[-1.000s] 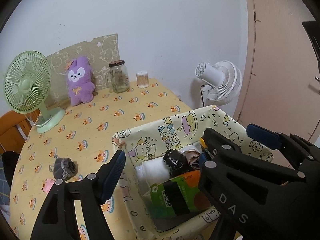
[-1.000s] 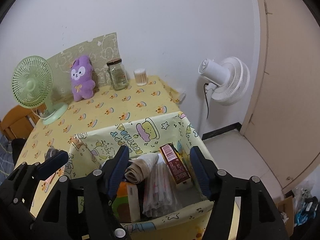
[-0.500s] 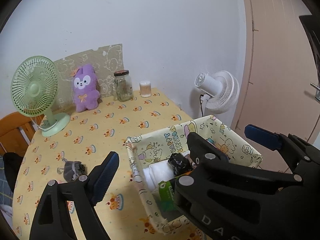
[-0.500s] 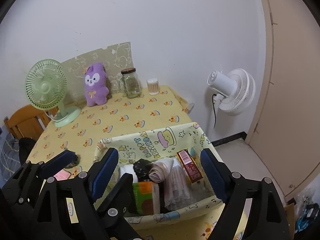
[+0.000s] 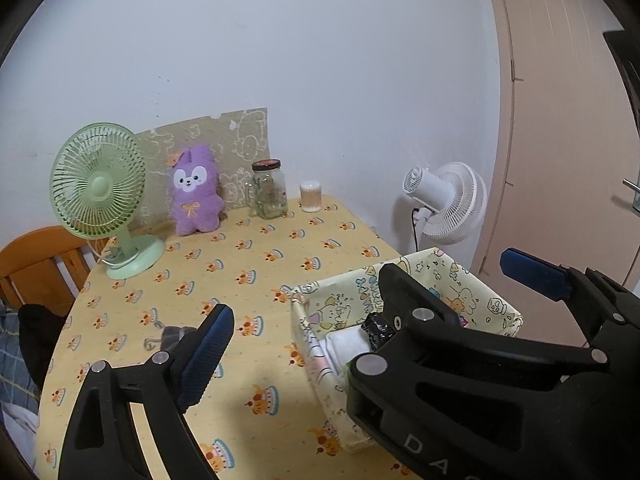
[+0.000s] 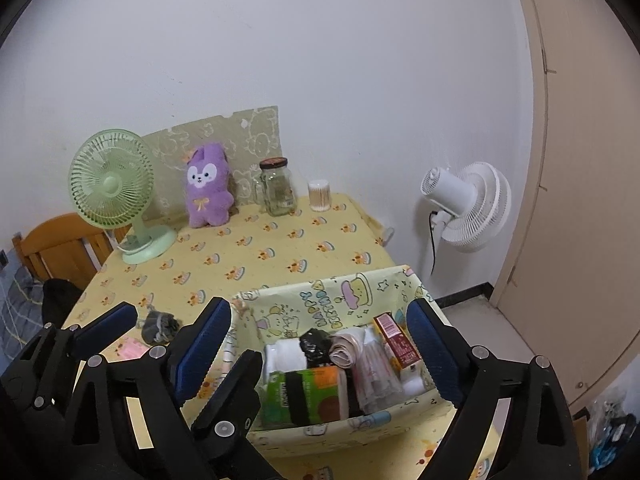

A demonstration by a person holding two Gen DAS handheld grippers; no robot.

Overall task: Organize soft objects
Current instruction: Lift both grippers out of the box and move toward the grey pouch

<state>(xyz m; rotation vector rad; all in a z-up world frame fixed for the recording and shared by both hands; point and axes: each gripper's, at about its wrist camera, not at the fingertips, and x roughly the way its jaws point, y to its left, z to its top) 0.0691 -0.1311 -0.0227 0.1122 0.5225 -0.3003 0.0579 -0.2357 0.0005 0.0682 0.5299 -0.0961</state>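
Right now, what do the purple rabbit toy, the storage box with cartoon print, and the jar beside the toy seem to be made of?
Purple rabbit toy: fuzzy plush, matte pile. Storage box with cartoon print: probably coated fabric; its walls sag slightly, with a faint sheen. Jar: clear glass, see-through and glossy, with a dark lid, maybe metal.

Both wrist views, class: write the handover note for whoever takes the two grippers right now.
Left gripper: open, empty, above the table.
Right gripper: open, empty, over the fabric bin.
Done: the bin holds rolled cloths and packets.
Left: the small grey bundle lies on the table left of the bin; the purple plush sits upright at the back wall.
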